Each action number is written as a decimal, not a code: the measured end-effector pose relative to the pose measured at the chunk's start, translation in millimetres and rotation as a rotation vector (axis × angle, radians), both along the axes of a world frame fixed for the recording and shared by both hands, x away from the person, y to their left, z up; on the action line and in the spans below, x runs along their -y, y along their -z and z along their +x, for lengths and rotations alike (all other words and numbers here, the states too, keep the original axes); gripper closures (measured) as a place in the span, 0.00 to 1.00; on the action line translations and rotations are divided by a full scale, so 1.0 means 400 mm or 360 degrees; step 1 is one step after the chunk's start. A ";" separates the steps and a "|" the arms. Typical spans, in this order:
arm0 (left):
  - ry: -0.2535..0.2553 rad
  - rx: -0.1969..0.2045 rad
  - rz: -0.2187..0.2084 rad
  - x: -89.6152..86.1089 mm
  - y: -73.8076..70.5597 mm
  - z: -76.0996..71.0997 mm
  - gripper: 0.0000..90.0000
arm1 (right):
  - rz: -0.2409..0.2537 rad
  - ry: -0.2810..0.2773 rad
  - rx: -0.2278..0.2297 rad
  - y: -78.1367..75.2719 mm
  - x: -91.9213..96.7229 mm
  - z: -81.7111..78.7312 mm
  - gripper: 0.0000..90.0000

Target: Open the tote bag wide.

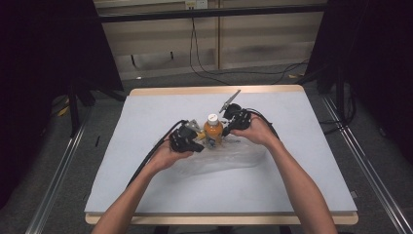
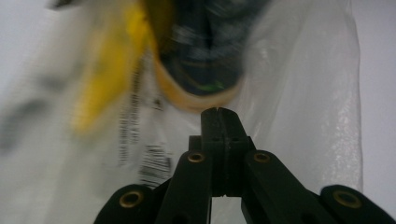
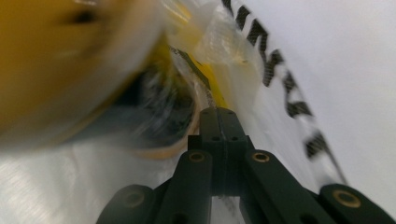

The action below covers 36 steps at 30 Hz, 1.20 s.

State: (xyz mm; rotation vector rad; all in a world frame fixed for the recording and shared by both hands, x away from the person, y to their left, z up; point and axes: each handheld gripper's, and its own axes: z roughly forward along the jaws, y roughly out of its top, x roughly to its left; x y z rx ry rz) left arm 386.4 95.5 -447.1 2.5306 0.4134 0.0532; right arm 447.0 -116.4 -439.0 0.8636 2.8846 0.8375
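An orange juice bottle (image 1: 213,130) with a white cap stands upright at the table's middle, at the mouth of a clear plastic bag (image 1: 229,157) that lies toward me. My left gripper (image 1: 196,142) is close against the bottle's left side and my right gripper (image 1: 231,124) against its right. In the left gripper view the jaws (image 2: 218,113) are shut, tips at the blurred bag film (image 2: 299,93) under a dark, orange-rimmed shape (image 2: 205,56). The right gripper's jaws (image 3: 218,113) are shut too, touching the bag's film (image 3: 219,42) beside the blurred orange bottle (image 3: 51,60). Whether film is pinched I cannot tell.
A white cloth (image 1: 146,122) covers the wooden table (image 1: 214,90). The bag carries yellow print and a barcode (image 2: 154,163); a black-and-white striped band (image 3: 280,79) runs along its edge. Cables (image 1: 146,161) trail from the grippers. Dark curtains and stands flank the table.
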 end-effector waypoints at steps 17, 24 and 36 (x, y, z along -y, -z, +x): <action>0.0196 -0.0002 0.0013 0.011 0.037 -0.125 1.00 | 0.0033 0.0229 -0.0120 0.070 -0.026 0.105 1.00; 0.0270 -0.0043 -0.0011 0.003 0.037 -0.155 1.00 | 0.0060 0.0304 -0.0137 0.074 -0.027 0.148 1.00; 0.0301 -0.0054 -0.0043 -0.012 0.039 -0.184 1.00 | 0.0017 0.0417 -0.0063 0.073 -0.043 0.169 1.00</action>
